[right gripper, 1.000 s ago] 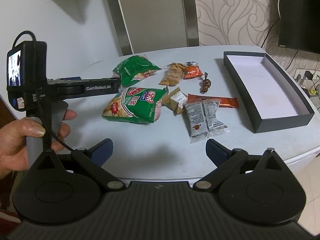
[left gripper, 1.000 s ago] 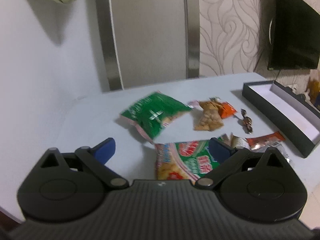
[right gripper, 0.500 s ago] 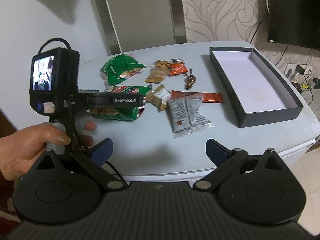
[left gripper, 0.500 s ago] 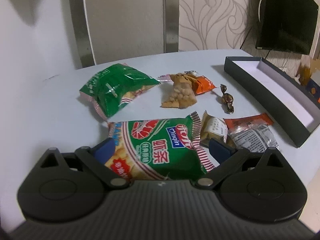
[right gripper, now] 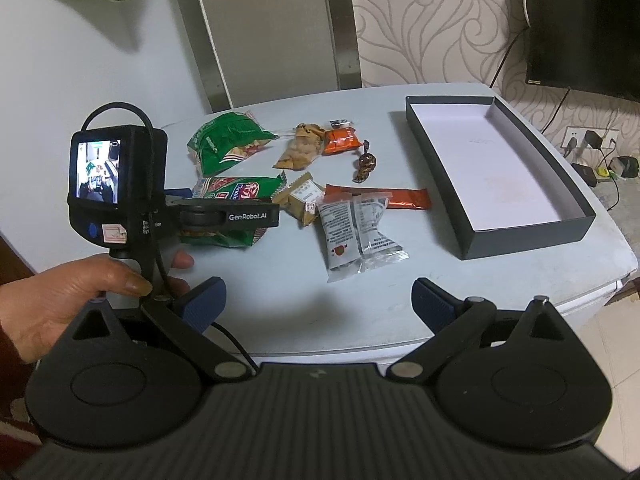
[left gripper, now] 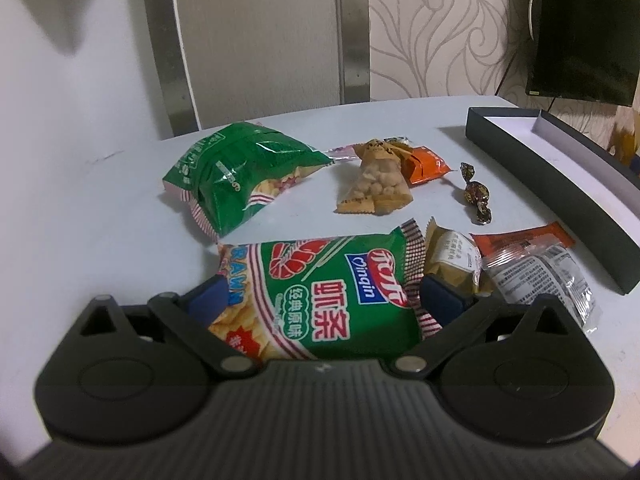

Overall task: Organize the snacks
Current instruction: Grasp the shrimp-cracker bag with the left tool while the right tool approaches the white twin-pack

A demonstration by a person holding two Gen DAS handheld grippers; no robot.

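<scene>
Left tongs point(left gripper: 322, 298) advanced, wide astride crinkly green shrimp-chip bag point(left gripper: 320, 292).

Two green bags point(right gripper: 228, 142), one box point(right gripper: 524, 236)

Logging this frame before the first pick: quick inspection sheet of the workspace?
Surface: pale table, bare at its near edge.
Job's things: prawn cracker bag between the open fingers of the left gripper; green chip bag; peanut pack; orange pack; wrapped candy; beige biscuit pack; orange bar; two grey sachets; dark box, white inside, holding no snacks.
Clutter: nothing seen.
Grippers: left open around the bag; right gripper open, off the near edge.
Cables: black lead on left gripper; wall plugs.
Surroundings: patterned wallpaper, dark screen.
</scene>
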